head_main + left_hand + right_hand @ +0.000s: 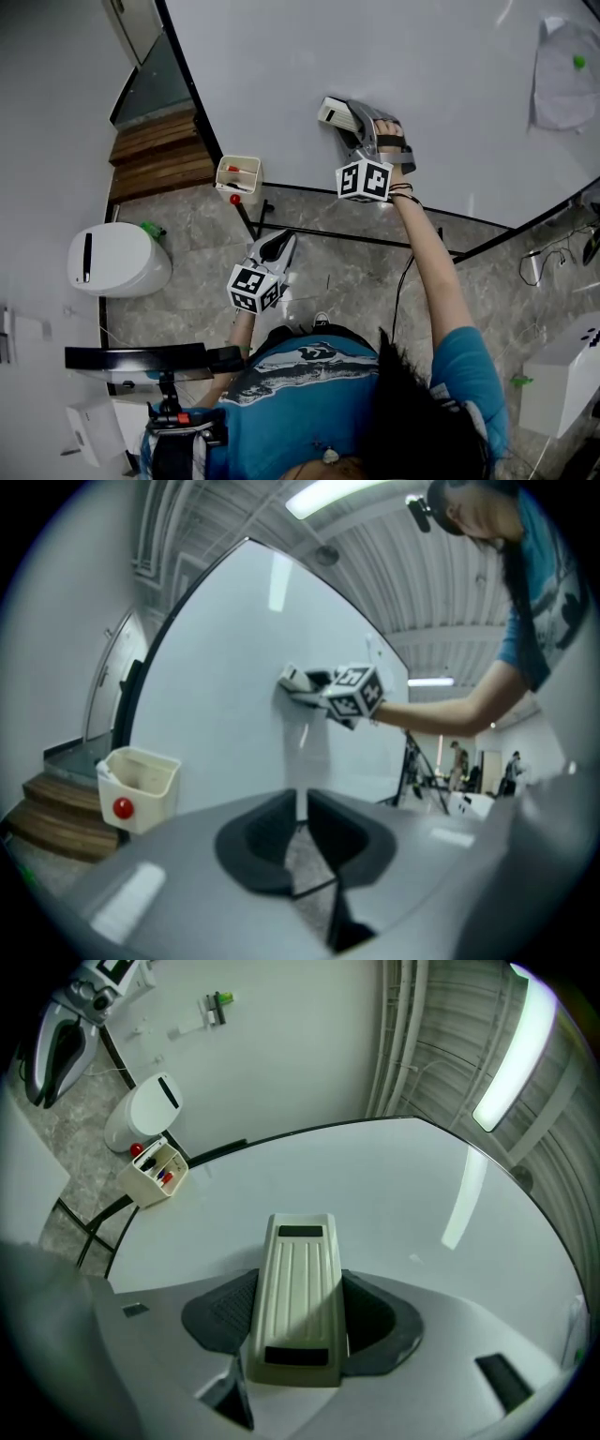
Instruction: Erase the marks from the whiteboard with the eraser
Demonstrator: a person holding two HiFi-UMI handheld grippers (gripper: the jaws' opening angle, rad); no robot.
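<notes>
The whiteboard [394, 75] fills the upper part of the head view, and I see no marks on it near the eraser. A cream ribbed eraser [336, 114] lies flat against the board, with my right gripper [349, 127] shut on it. In the right gripper view the eraser [300, 1293] sits between the dark pads of the right gripper [300, 1321], pointing up the whiteboard [375, 1194]. My left gripper [277, 246] hangs lower, off the board, over the floor. The left gripper [302, 808] has its jaws together with nothing between them, and from it the eraser [292, 679] shows on the board.
A cream marker holder [238, 176] with red and blue markers hangs at the board's lower edge, left of the eraser. A white bin [117, 260] stands on the stone floor at left. Wooden steps [159, 155] lie behind it. A pale sheet [565, 70] is stuck at the board's upper right.
</notes>
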